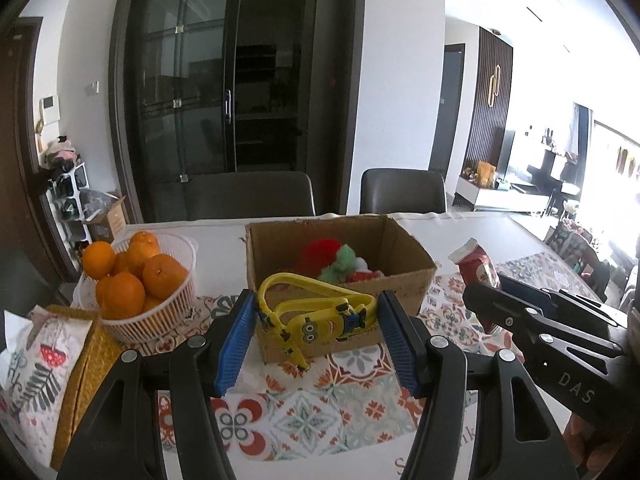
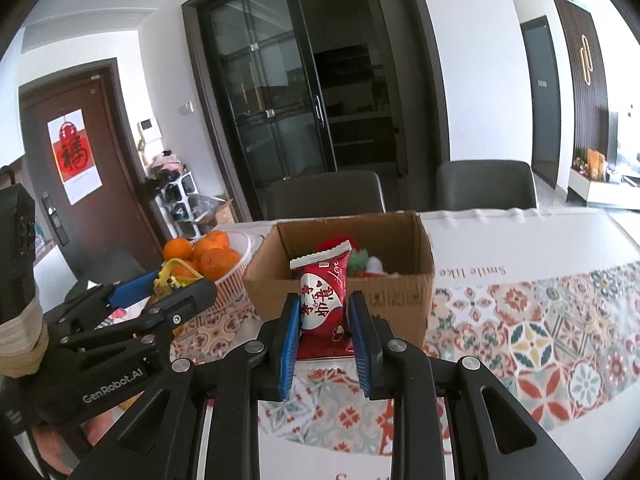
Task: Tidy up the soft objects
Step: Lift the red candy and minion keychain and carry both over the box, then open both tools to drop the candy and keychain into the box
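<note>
The left gripper (image 1: 316, 332) was pinching a yellow rubbery toy (image 1: 320, 318) with a cartoon figure on it; the toy spanned the whole gap between the two blue pads (image 1: 234, 344) and its loop rose a little above them. The right gripper (image 2: 325, 330) was pressed tight on a red snack packet (image 2: 325, 300), which stood upright between its fingers with the crimped top edge up. Both things were held clear of the patterned tablecloth (image 1: 304, 412), so I judge that they were lifted and on the way to be put away. Just ahead of each gripper stood the open cardboard box (image 1: 340, 276), and it seemed to be the collecting place: inside it already lay a red fluffy thing (image 1: 318, 254), a green fluffy thing (image 1: 344, 266) and something white beside them, too small to name. So a part of the sorting looked done, and these two items were what remained in hand; they were not yet over the box opening. To the left of the left gripper stood a white basket (image 1: 160, 322) full of oranges (image 1: 124, 294), and nearer on the same side a tissue box in a patterned cover (image 1: 38, 376); I think these did not belong to the task. I could not see other loose soft things on the table.
</note>
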`<state>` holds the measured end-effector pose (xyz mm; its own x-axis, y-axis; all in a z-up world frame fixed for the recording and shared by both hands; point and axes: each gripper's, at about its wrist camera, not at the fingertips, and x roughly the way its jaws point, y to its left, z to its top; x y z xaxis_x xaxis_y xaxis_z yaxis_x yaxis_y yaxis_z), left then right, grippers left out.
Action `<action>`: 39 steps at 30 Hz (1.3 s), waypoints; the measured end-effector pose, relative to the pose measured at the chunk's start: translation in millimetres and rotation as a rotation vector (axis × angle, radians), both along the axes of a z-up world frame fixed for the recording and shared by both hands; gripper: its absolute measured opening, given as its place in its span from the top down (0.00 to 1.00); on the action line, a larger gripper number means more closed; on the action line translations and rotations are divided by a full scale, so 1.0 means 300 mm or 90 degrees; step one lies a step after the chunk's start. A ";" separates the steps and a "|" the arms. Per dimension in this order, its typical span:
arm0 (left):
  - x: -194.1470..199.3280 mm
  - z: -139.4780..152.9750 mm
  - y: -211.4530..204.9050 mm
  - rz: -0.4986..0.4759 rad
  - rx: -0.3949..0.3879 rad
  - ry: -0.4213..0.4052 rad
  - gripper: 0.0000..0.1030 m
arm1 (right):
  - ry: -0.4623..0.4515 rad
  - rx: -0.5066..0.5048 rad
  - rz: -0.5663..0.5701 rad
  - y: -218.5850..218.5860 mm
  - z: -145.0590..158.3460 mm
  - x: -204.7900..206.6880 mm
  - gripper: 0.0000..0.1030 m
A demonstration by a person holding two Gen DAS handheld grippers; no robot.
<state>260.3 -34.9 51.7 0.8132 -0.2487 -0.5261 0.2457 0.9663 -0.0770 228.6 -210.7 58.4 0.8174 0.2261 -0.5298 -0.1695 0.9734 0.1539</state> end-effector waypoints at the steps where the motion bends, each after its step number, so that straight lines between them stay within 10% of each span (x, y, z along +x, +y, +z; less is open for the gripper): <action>1: 0.014 0.007 0.001 0.001 0.000 0.000 0.41 | -0.002 -0.003 0.000 0.002 0.006 0.009 0.75; 24: 0.363 0.055 -0.053 -0.013 0.026 0.036 0.41 | 0.046 -0.025 0.023 -0.016 0.046 0.370 0.75; 39: 0.617 -0.066 -0.088 -0.020 0.075 0.167 0.36 | 0.165 -0.024 0.018 -0.034 -0.070 0.620 0.75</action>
<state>445.5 -61.2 32.1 0.6381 -0.1959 -0.7446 0.2617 0.9647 -0.0296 414.6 -221.0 37.3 0.6465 0.2229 -0.7296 -0.1563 0.9748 0.1593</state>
